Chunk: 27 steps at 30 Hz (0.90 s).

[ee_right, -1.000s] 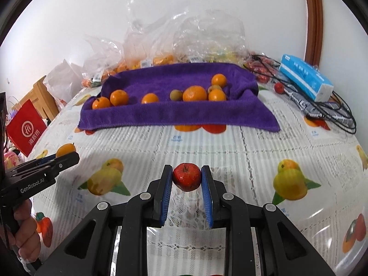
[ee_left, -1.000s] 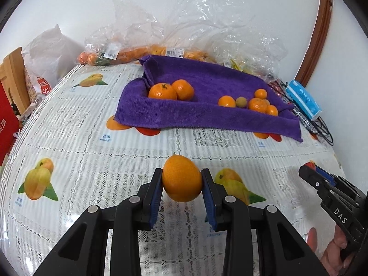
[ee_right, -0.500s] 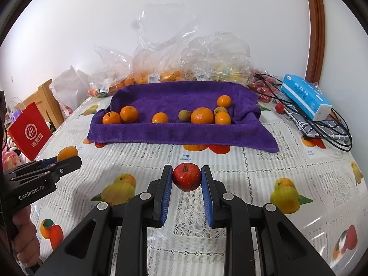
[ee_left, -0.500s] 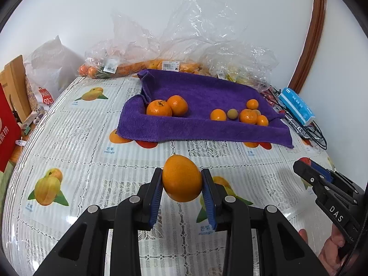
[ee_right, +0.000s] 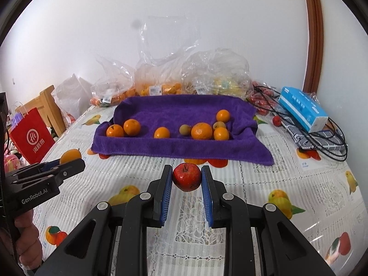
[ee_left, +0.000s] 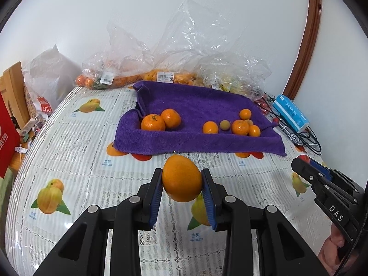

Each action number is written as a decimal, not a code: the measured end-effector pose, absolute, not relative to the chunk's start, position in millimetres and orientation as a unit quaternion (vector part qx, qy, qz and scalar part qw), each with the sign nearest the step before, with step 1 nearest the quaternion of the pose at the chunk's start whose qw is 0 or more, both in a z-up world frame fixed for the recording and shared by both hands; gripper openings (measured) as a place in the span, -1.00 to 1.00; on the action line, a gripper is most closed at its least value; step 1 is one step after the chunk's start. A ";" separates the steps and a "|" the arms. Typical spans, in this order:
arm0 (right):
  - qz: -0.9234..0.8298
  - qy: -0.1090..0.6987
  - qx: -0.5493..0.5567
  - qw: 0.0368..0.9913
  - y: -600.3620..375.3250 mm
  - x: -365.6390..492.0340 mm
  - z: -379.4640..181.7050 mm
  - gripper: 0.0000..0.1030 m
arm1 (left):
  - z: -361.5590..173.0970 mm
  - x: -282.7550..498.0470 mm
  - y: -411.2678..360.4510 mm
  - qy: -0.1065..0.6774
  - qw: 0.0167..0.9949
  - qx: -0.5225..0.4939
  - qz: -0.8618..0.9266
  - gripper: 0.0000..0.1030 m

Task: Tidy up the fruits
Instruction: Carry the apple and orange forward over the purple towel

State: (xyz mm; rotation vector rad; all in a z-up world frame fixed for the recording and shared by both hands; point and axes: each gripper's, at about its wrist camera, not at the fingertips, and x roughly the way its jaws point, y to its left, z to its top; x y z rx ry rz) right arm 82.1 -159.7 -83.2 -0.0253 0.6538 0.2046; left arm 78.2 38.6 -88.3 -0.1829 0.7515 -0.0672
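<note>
My left gripper [ee_left: 182, 184] is shut on a large orange [ee_left: 182, 178], held above the patterned tablecloth. My right gripper [ee_right: 186, 179] is shut on a small red apple [ee_right: 186, 177], also off the table. Ahead of both lies a purple towel [ee_left: 197, 105] [ee_right: 184, 110] shaped like a tray. On it sit two oranges at the left [ee_left: 161, 120] [ee_right: 124, 128] and several smaller oranges with brownish round fruits at the right [ee_left: 239, 126] [ee_right: 202, 130]. The right gripper's tip shows at the right edge of the left wrist view [ee_left: 308, 174], the left gripper's tip at the left of the right wrist view [ee_right: 62, 170].
Clear plastic bags of fruit [ee_right: 161, 85] lie against the wall behind the towel. A blue box [ee_right: 303, 108] and black cables [ee_right: 322, 142] occupy the right side. A red paper bag [ee_right: 32, 135] and a wooden chair [ee_right: 46, 105] stand off the table's left edge.
Both grippers have risen with their fruit still gripped; the towel and the table sit lower and farther in each view.
</note>
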 end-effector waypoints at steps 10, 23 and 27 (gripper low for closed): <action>0.105 0.315 -0.010 0.943 -156.5 85.7 -78.2 -0.51 | -84.7 82.2 38.4 0.364 0.926 -0.093 -0.032 -0.39; 0.103 0.308 0.009 0.946 -160.5 92.9 -71.9 -0.51 | -86.5 89.8 32.4 0.367 0.925 -0.093 -0.039 -0.39; 0.105 0.308 0.012 0.945 -161.0 95.9 -71.4 -0.51 | -85.6 92.2 32.7 0.364 0.926 -0.092 -0.041 -0.39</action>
